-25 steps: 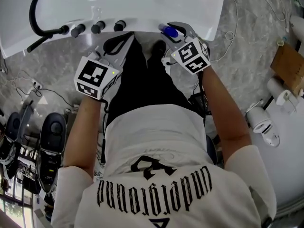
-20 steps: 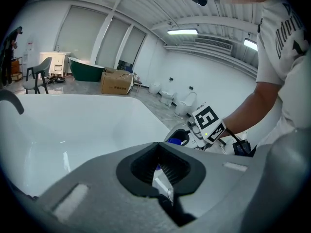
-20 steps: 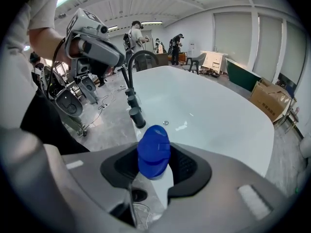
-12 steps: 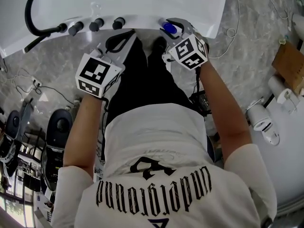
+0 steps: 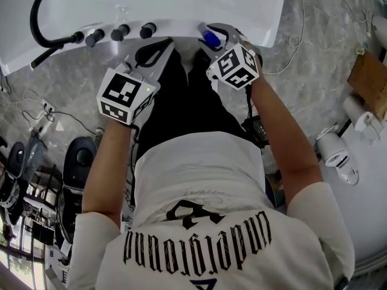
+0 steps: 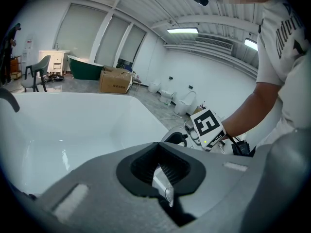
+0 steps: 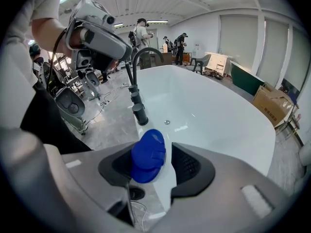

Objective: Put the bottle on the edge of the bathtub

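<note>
The bottle point(image 5: 210, 38) with its blue cap point(image 7: 148, 154) is at the upper middle of the head view, on the near rim of the white bathtub point(image 5: 181, 5), just right of the three black knobs point(image 5: 120, 32). It is between the two jaws of the right tongs point(image 5: 213, 34). In the right gripper view the cap sits close against the jaw at the frame's left, while a strip of white shows between it and the other jaw, so the right tongs point(image 7: 155, 166) stand wide and do not clamp it. Their jaws have just been opening around the bottle. Whether the bottle's base rests flat on the rim is hidden by the tongs.

The left tongs point(image 5: 158, 46) are to the left of the right ones, over the grey floor point(image 5: 72, 83) just beside the tub's rim. In the left gripper view the left tongs point(image 6: 163, 178) have their jaws together with nothing between them

A curved black spout point(image 5: 37, 17) rises at the upper left of the head view
</note>
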